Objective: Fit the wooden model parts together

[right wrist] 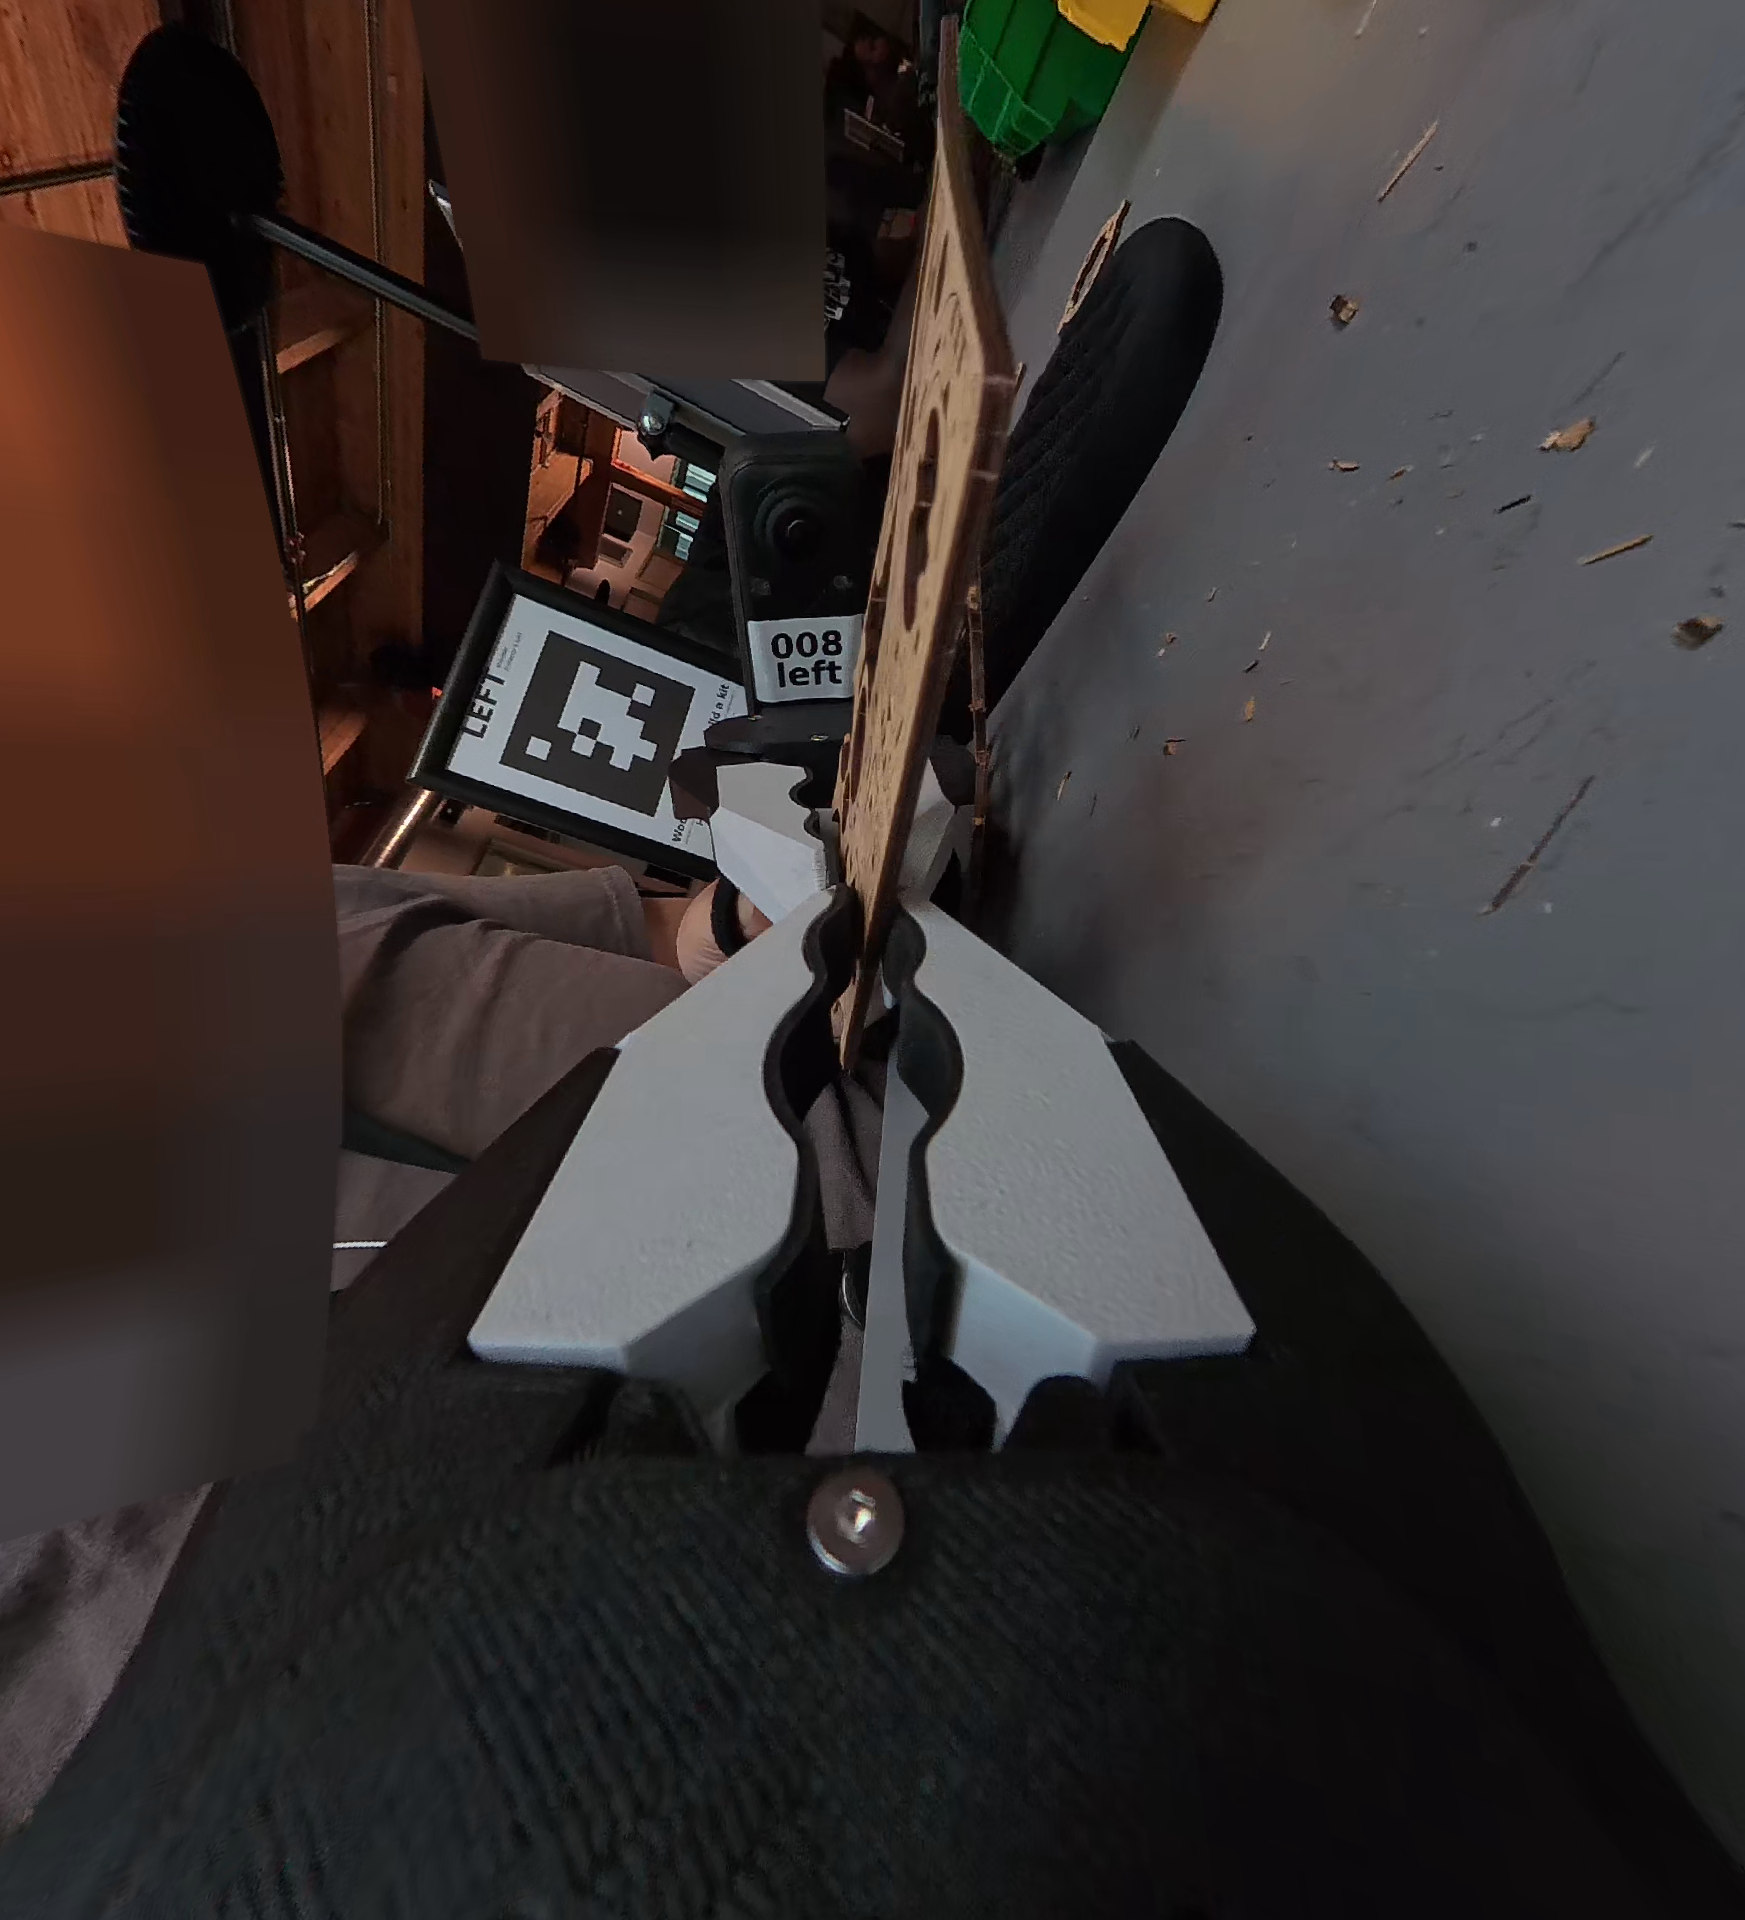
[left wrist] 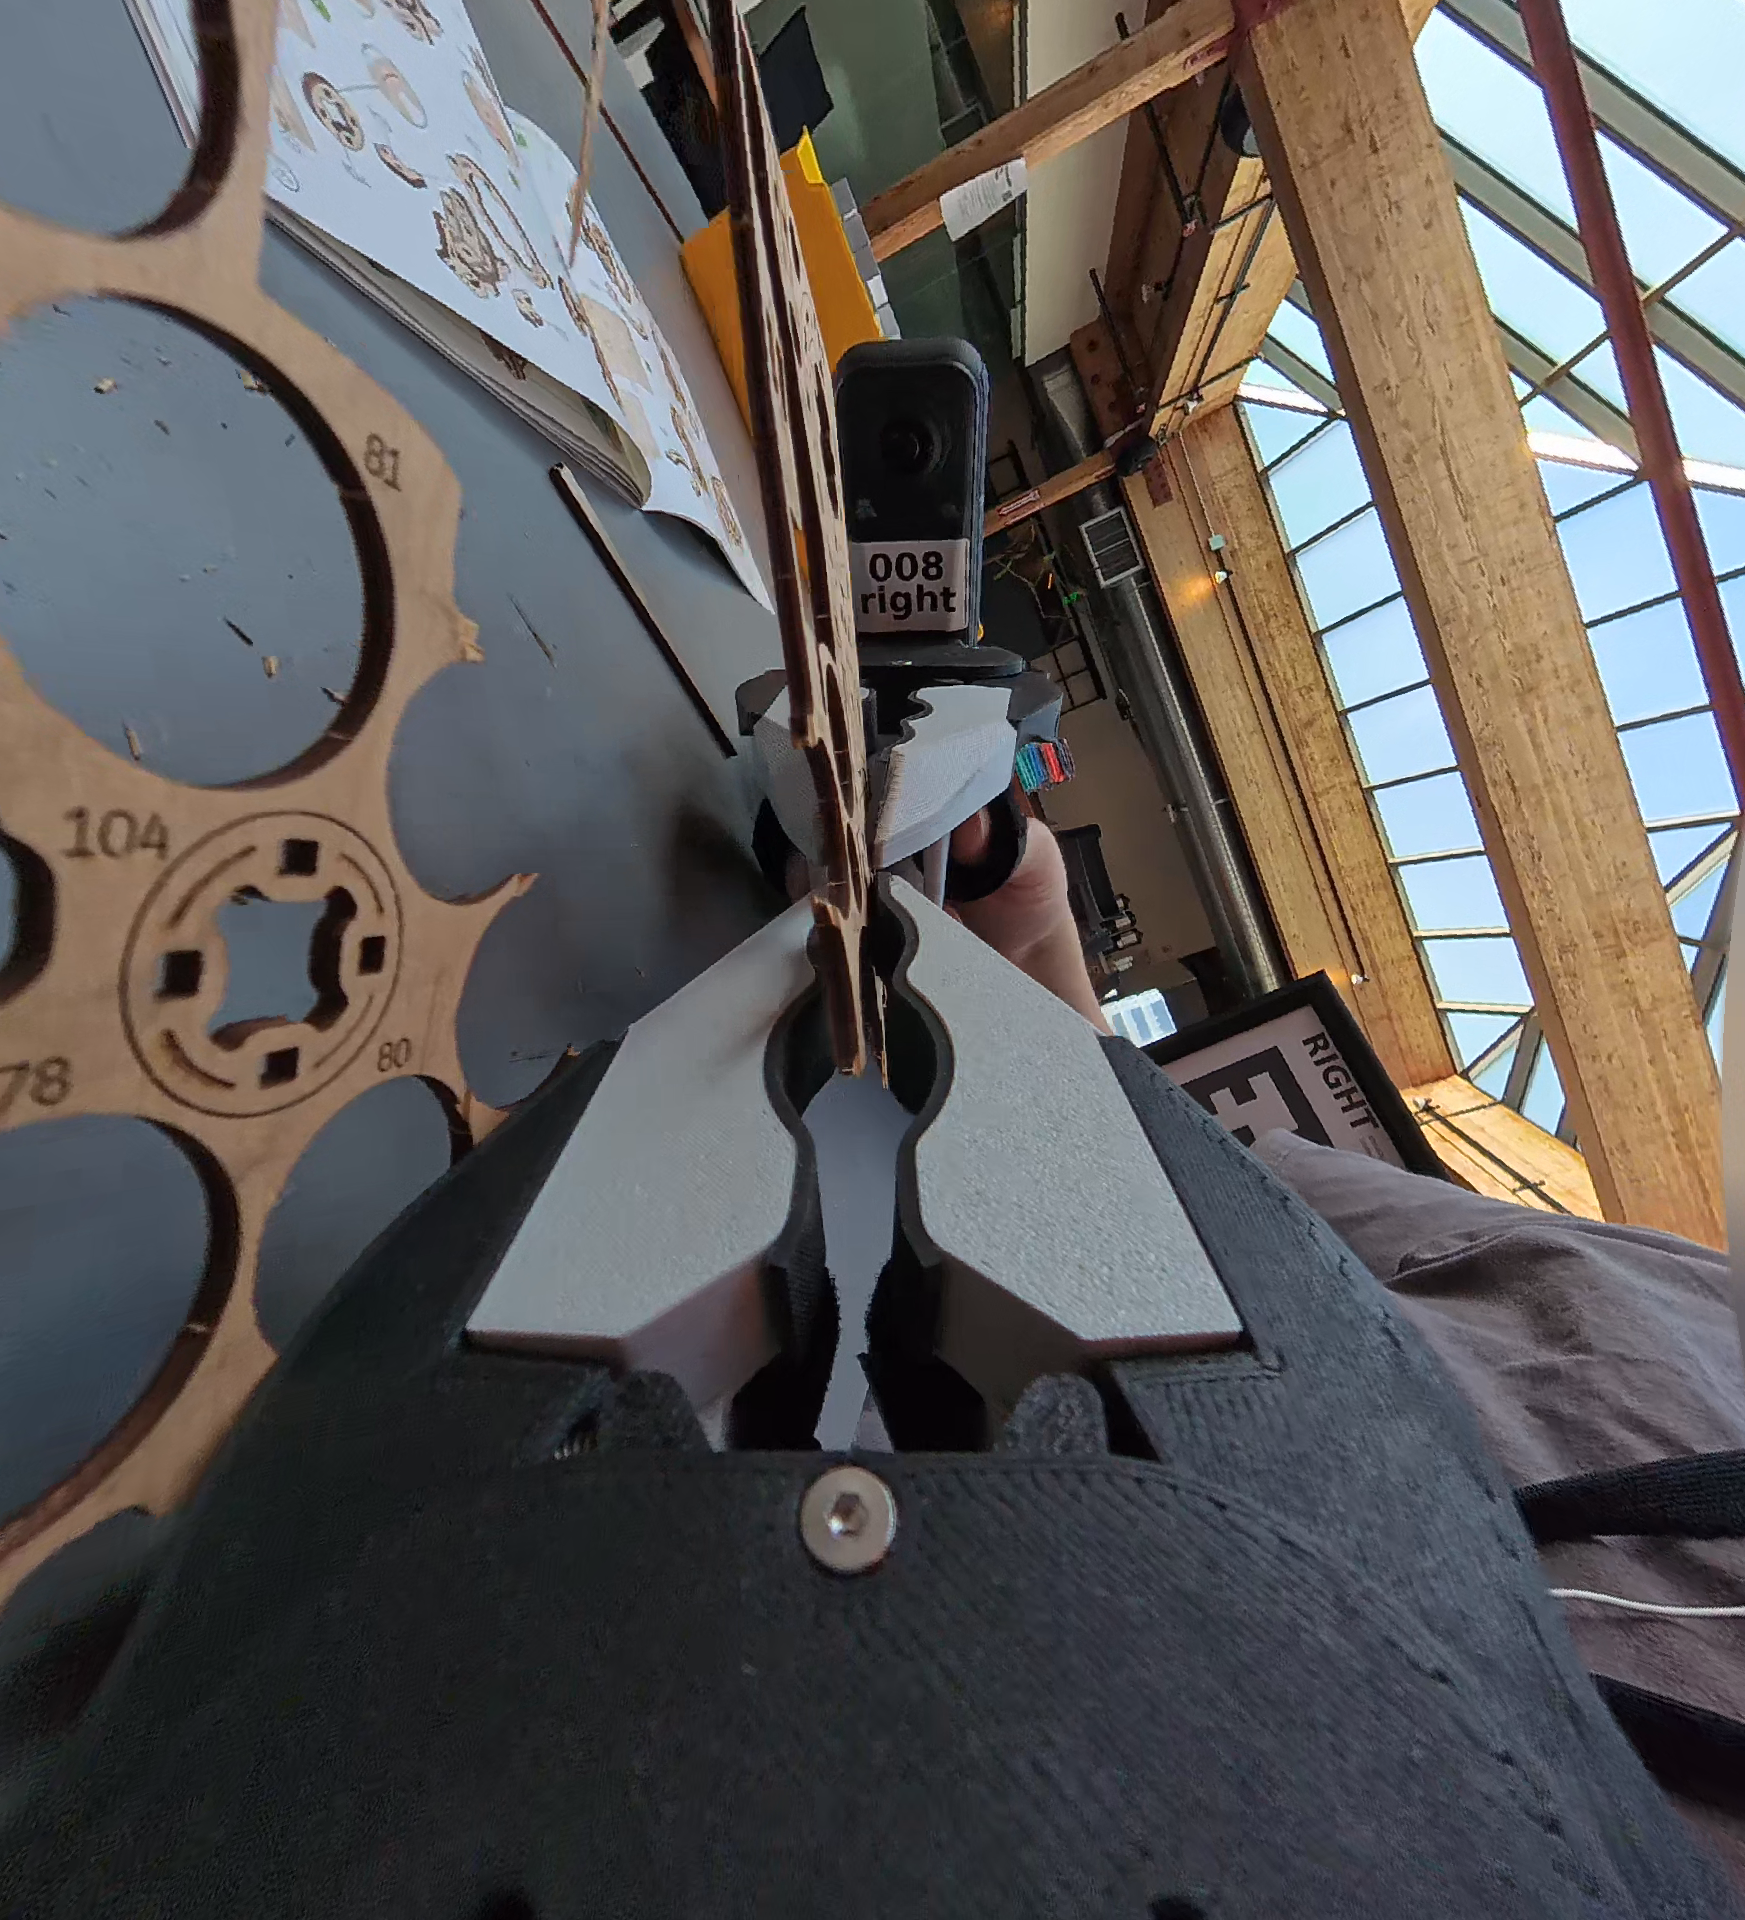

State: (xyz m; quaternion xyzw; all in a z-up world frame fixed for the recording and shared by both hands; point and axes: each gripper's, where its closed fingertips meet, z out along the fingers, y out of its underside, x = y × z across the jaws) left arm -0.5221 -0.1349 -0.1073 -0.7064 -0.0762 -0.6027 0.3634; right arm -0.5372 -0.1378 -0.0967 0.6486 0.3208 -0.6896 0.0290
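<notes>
A thin laser-cut wooden sheet [left wrist: 795, 436] stands on edge between the two grippers, seen edge-on. My left gripper [left wrist: 852, 966] is shut on its near edge. The right gripper [left wrist: 863, 790] faces me and is shut on the same sheet just beyond. In the right wrist view my right gripper [right wrist: 863, 951] is shut on the wooden sheet [right wrist: 941, 499], and the left gripper [right wrist: 868, 821] grips it from the far side. A second wooden sheet [left wrist: 120, 831] with round cut-outs and one ring-shaped part still in it lies flat on the grey table [left wrist: 556, 790].
An open instruction booklet [left wrist: 494, 260] lies on the table beyond the flat sheet, with a yellow bin [left wrist: 743, 281] behind it. A green bin [right wrist: 1034, 73] stands at the far table edge. Wood splinters [right wrist: 1574, 436] litter the table [right wrist: 1470, 935]. A thin wooden strip [left wrist: 639, 603] lies near the booklet. My two grippers' fingertips are within a few centimetres of each other.
</notes>
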